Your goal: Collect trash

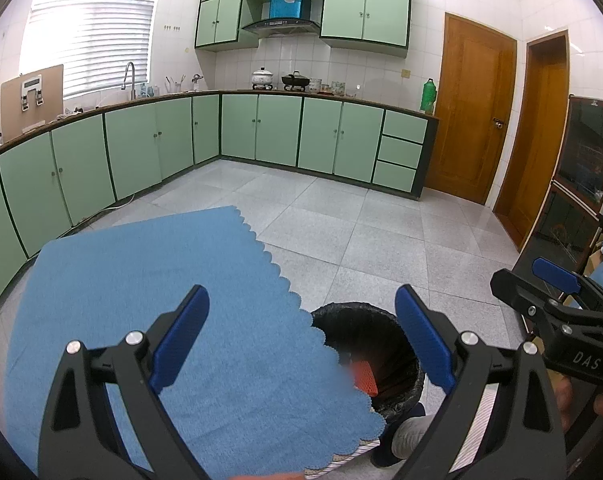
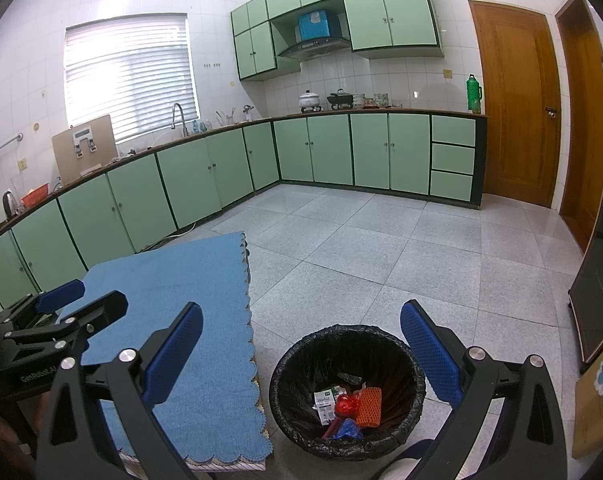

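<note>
Trash [image 2: 347, 406] lies at the bottom of a black-lined bin [image 2: 347, 390] on the floor, just beside the near corner of the table. The right claw [image 2: 301, 360] hangs spread wide and empty above the bin, its blue pads [image 2: 431, 354] framing the rim. From this view the contents read clearly: an orange mesh piece [image 2: 368, 407], a crumpled red wrapper [image 2: 346, 404], a white printed packet [image 2: 325, 400] and a blue scrap [image 2: 349, 429].

The left claw [image 1: 301, 340] is also open with nothing between its fingers, held over the table's near edge. Its camera shows the bin [image 1: 367, 360] partly hidden behind the blue scalloped cloth [image 1: 149, 300], with only the orange mesh showing inside. It alone shows a light shoe [image 1: 409, 436] below the bin, and the right claw [image 1: 557, 304] from the side.

The right view shows the cloth-covered table [image 2: 193, 344] bare, and the left claw [image 2: 69, 308] above its left edge. Beyond lie grey floor tiles [image 2: 381, 248], green cabinets [image 2: 329, 148] and a wooden door [image 2: 517, 104].
</note>
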`<state>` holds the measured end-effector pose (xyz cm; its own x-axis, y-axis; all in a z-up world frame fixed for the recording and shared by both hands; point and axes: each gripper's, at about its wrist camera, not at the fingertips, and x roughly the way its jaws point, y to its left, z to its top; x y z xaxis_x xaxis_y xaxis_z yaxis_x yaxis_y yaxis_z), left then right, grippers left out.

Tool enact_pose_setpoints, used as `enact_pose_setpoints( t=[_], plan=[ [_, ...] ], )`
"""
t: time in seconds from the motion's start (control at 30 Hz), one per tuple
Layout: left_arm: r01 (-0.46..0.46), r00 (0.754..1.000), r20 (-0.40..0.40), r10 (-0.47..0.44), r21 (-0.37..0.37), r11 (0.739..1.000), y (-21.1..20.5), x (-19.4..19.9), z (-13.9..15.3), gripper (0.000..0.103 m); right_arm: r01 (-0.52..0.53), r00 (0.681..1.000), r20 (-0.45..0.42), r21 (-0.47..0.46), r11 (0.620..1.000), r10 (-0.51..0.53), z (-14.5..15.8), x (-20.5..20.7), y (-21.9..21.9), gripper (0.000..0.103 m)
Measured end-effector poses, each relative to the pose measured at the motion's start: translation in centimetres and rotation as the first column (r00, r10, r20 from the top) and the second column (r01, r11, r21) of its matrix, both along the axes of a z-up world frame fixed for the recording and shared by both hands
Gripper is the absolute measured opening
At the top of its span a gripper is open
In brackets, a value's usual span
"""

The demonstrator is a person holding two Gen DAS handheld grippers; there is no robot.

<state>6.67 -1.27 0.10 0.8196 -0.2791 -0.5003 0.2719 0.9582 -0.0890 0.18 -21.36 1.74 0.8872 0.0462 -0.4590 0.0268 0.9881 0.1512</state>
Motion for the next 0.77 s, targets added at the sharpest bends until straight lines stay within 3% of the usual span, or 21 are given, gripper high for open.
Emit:
enact_pose_setpoints(
  t=[0.77],
  plan=[
    [-0.013, 1.0, -0.024, 0.013, 0.006, 1.0, 0.5, 0.7, -1.2, 0.091, -0.004, 1.0, -0.021, 0.007, 1.0, 0.004, -0.7, 0.9, 0.3, 0.097]
  ],
)
